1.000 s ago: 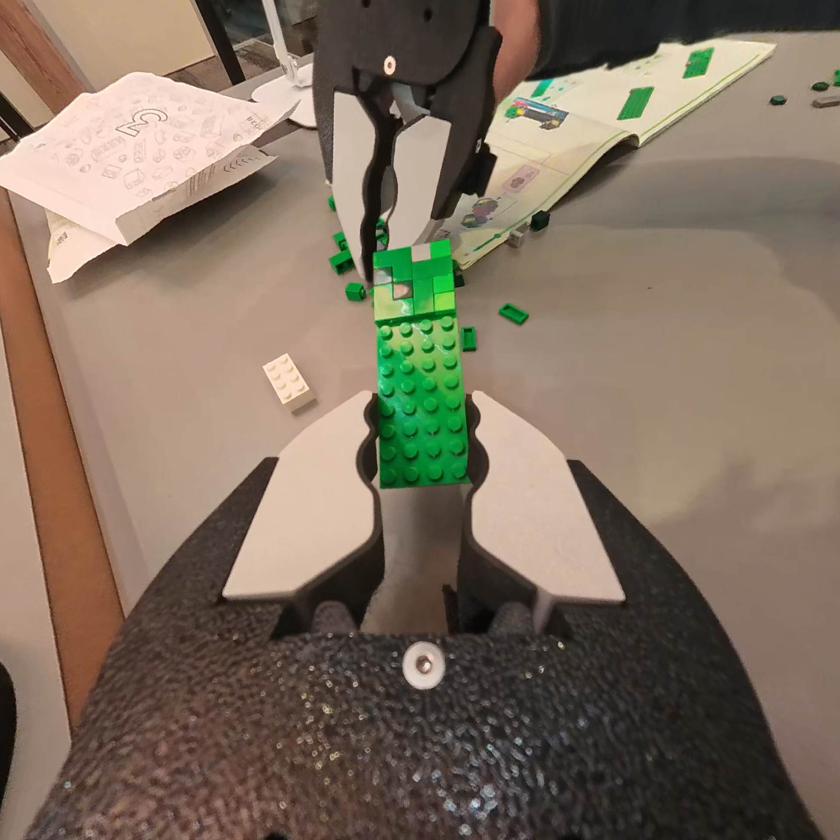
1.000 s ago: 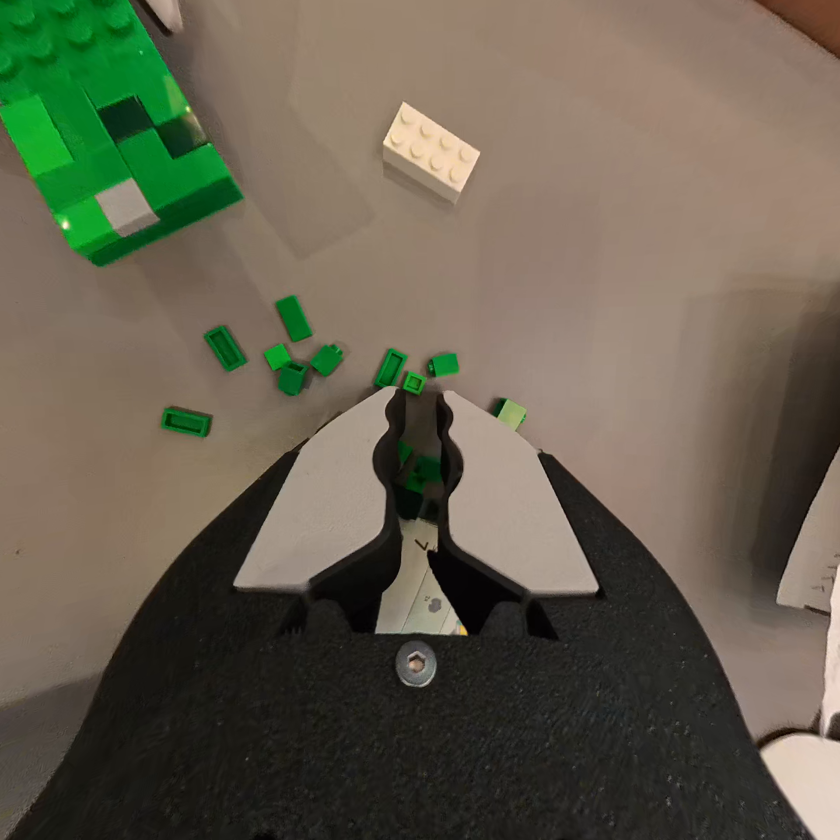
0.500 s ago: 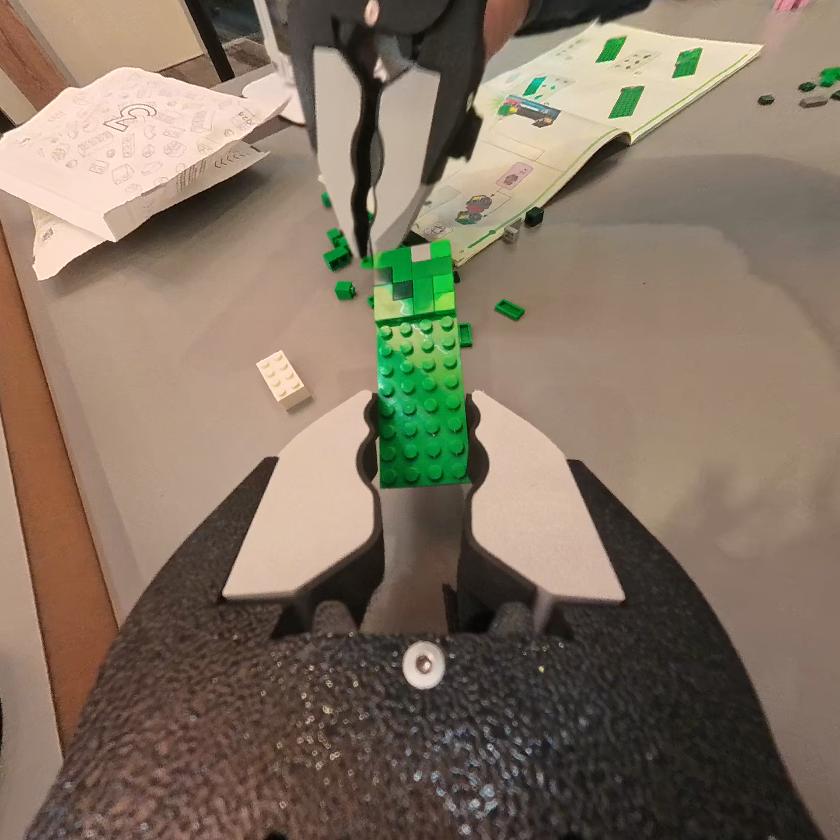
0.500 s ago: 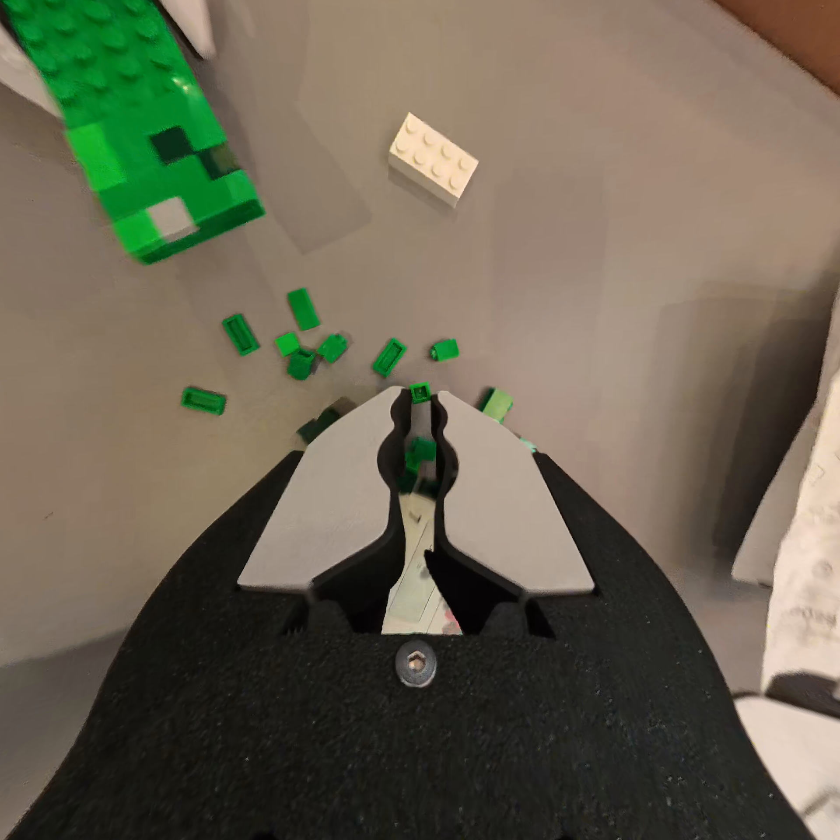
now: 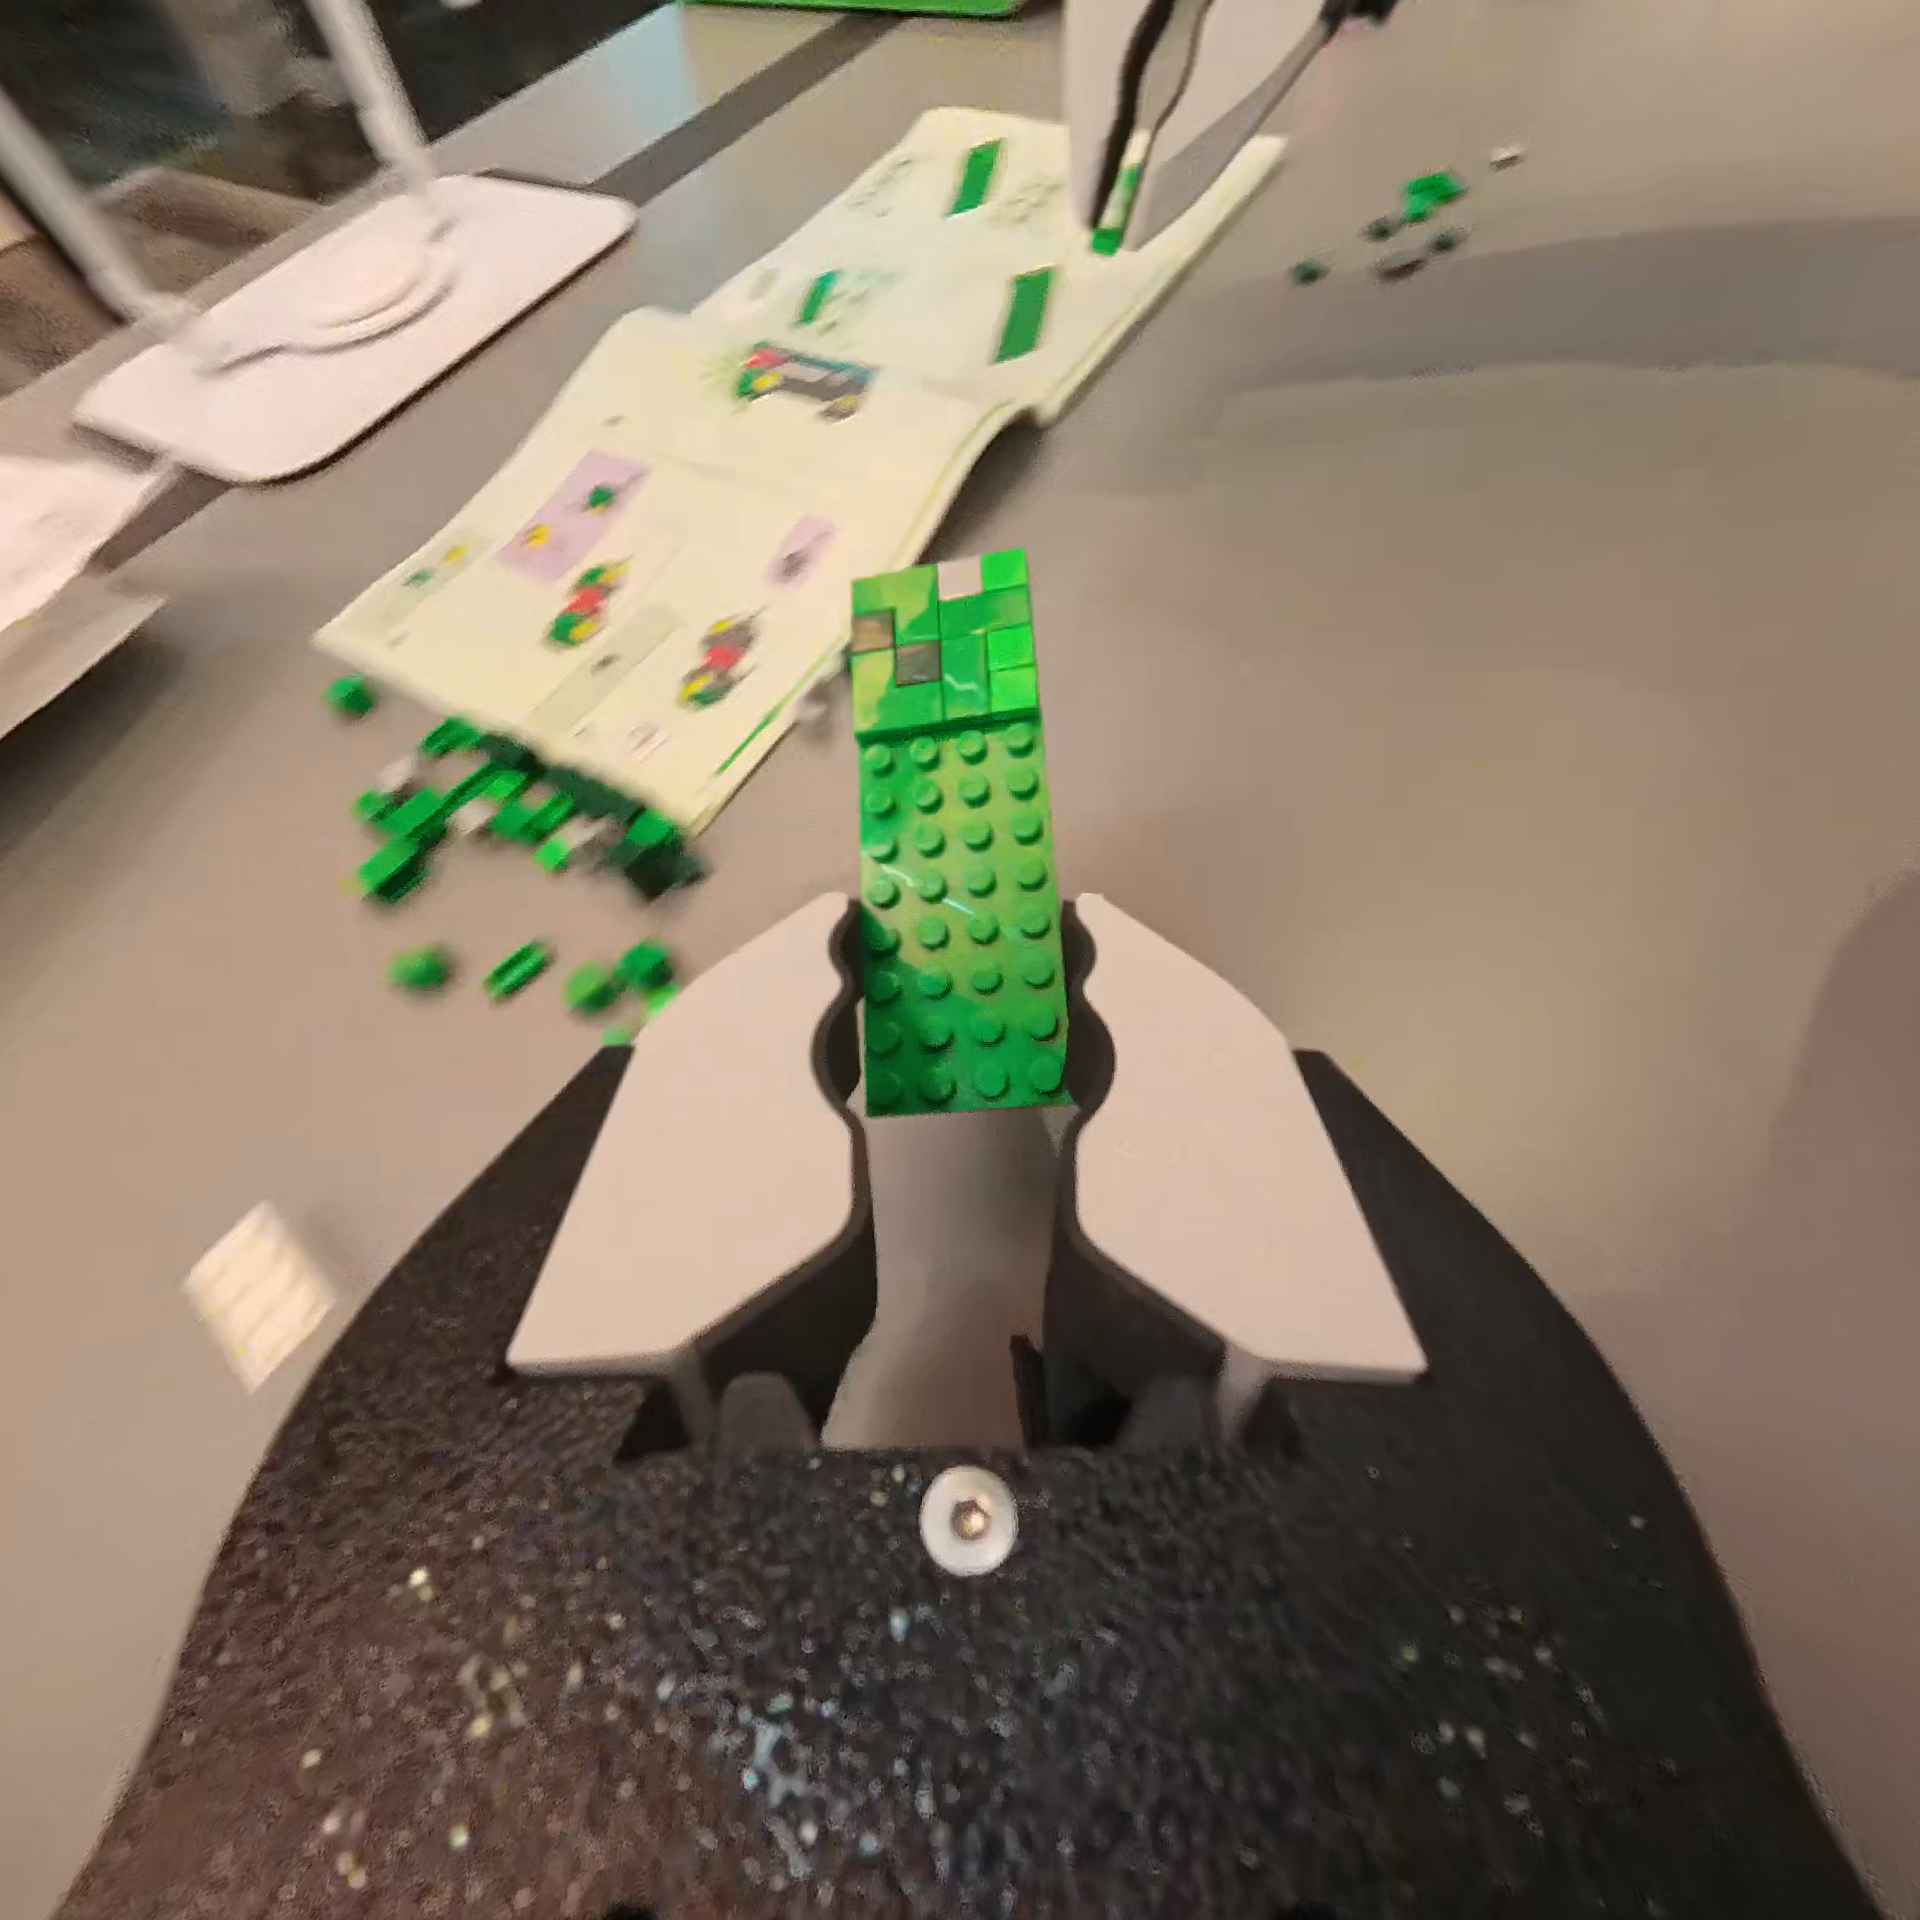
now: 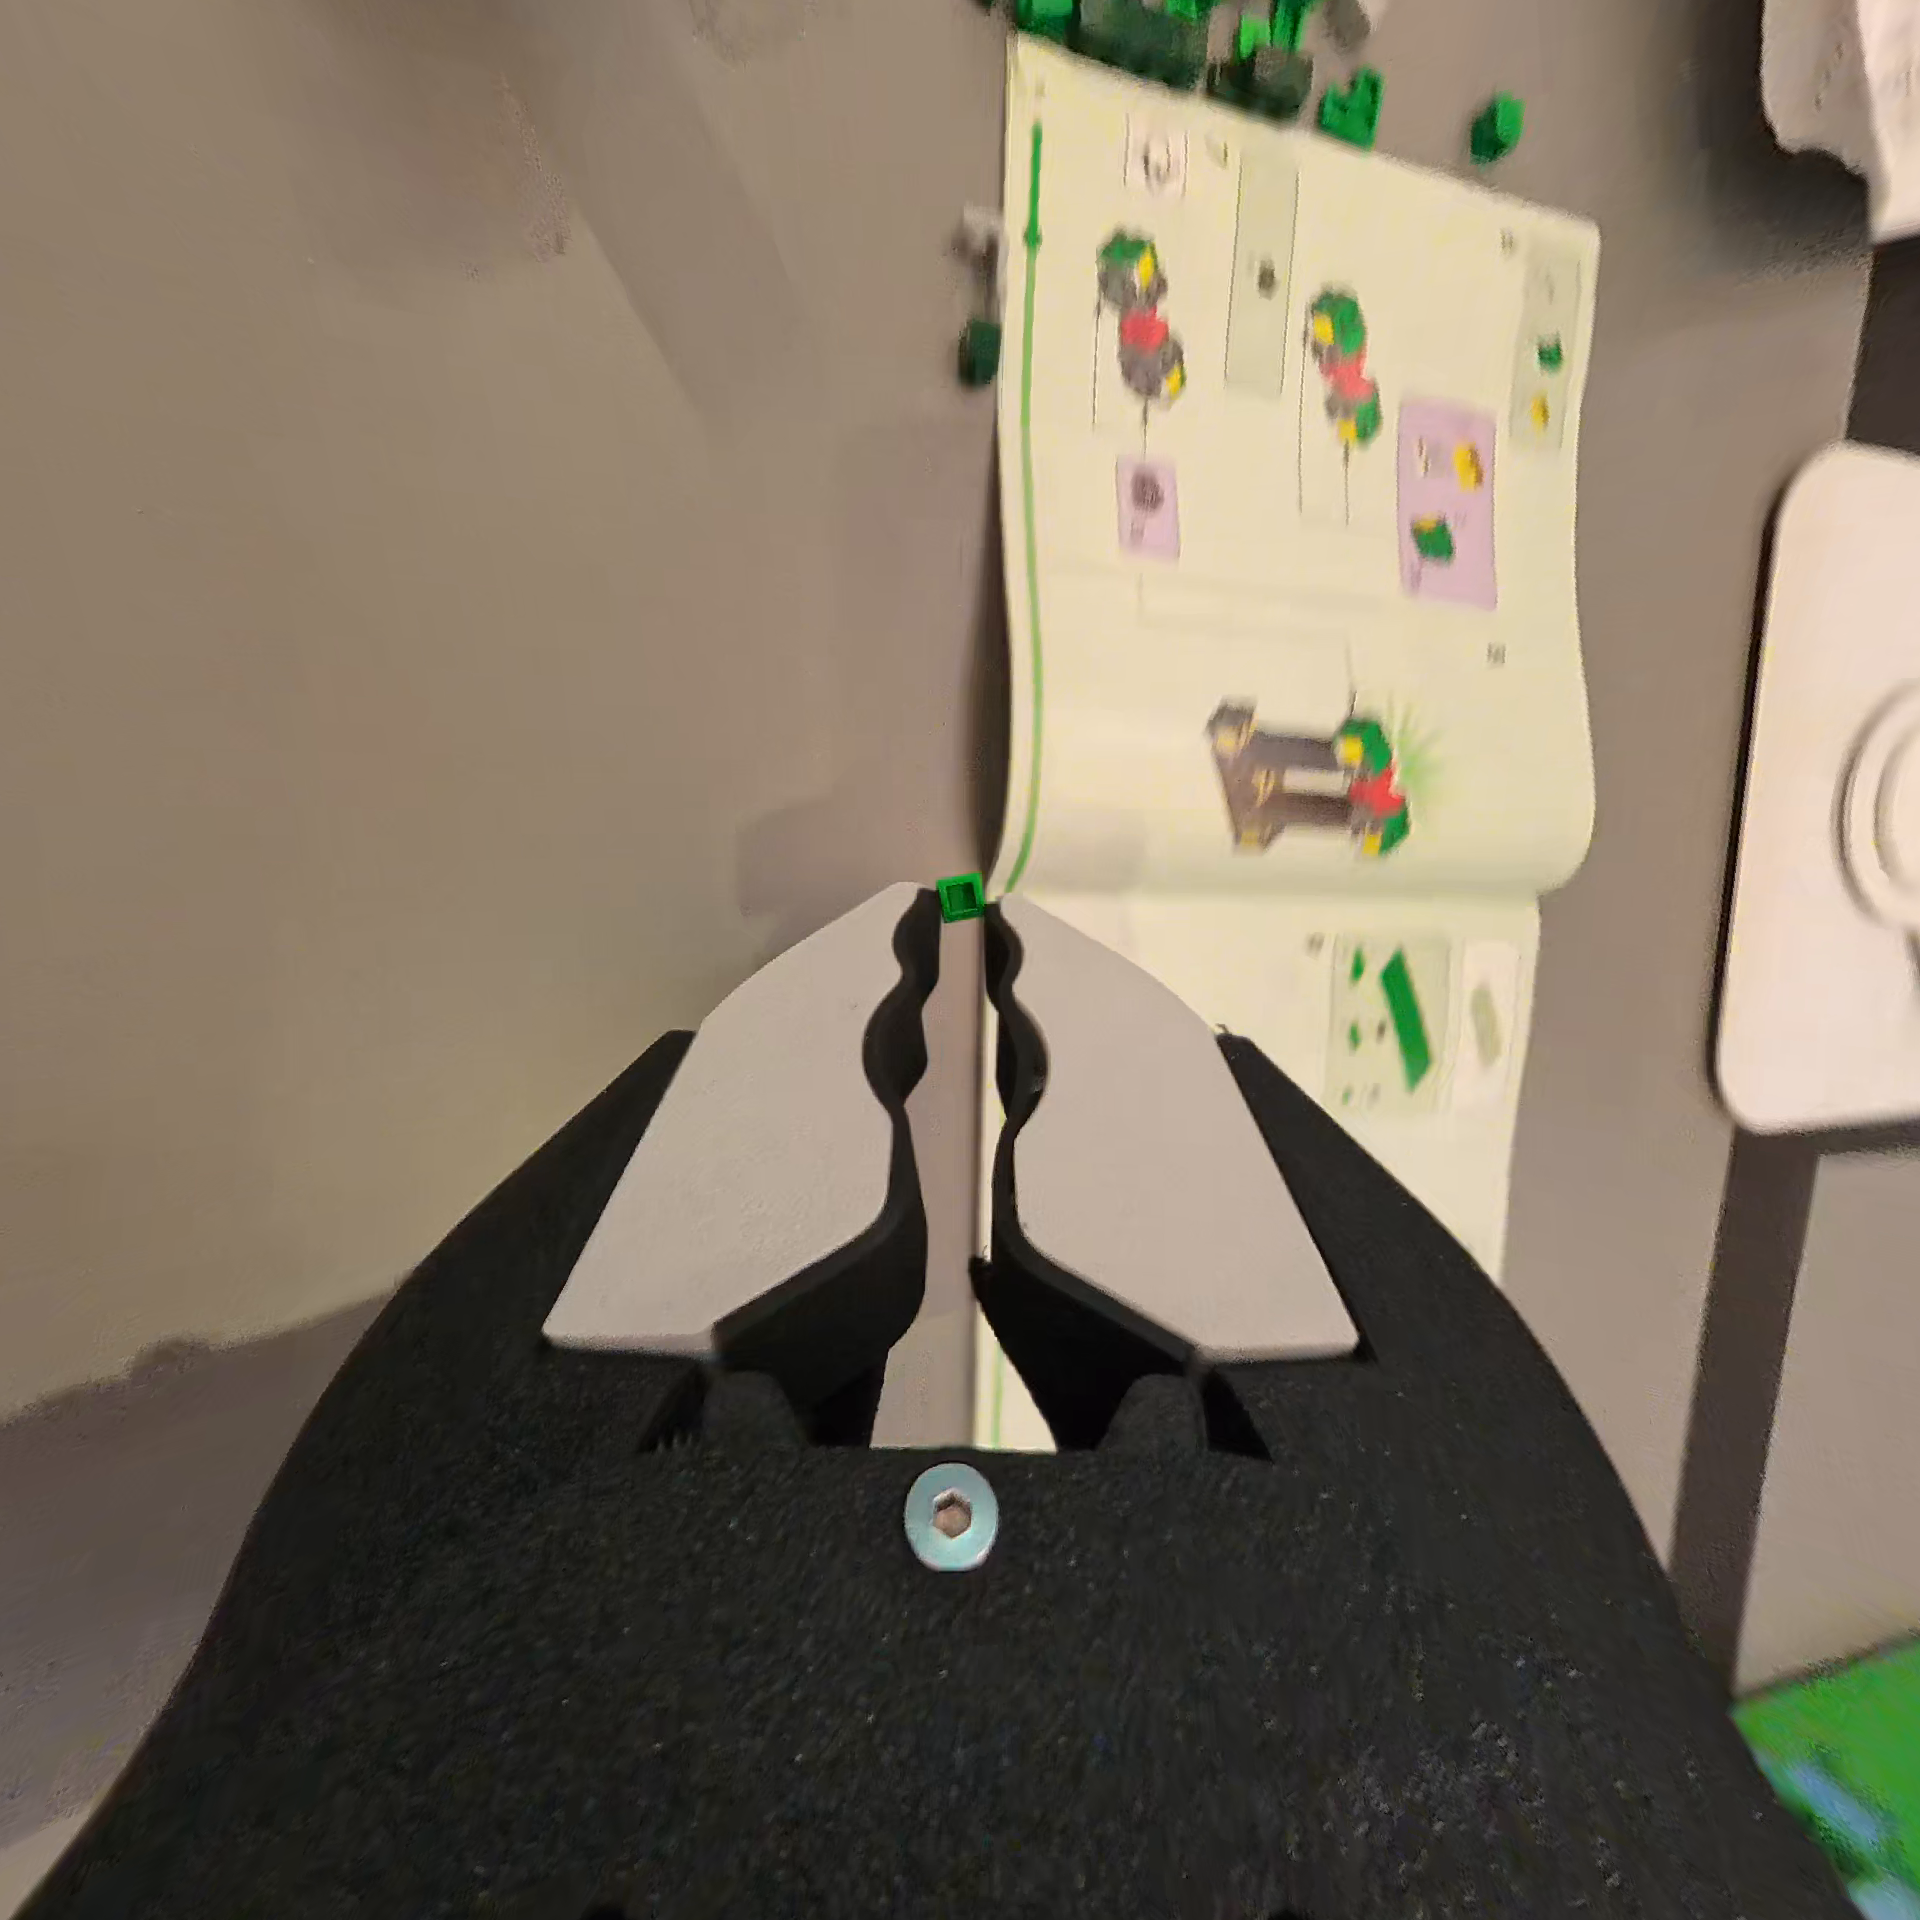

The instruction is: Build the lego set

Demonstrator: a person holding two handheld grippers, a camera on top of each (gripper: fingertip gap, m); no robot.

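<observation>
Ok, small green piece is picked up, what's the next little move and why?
Probably carry the right gripper back toward the green plate that the left gripper holds. Its jaws pinch a small green piece over the instruction booklet, away from the plate, whose studs are mostly bare.

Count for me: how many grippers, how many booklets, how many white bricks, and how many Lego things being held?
Grippers: 2, left gripper, right gripper
Booklets: 1
White bricks: 1
Held Lego things: 2, green plate, tiny green piece
Total: 6
</observation>
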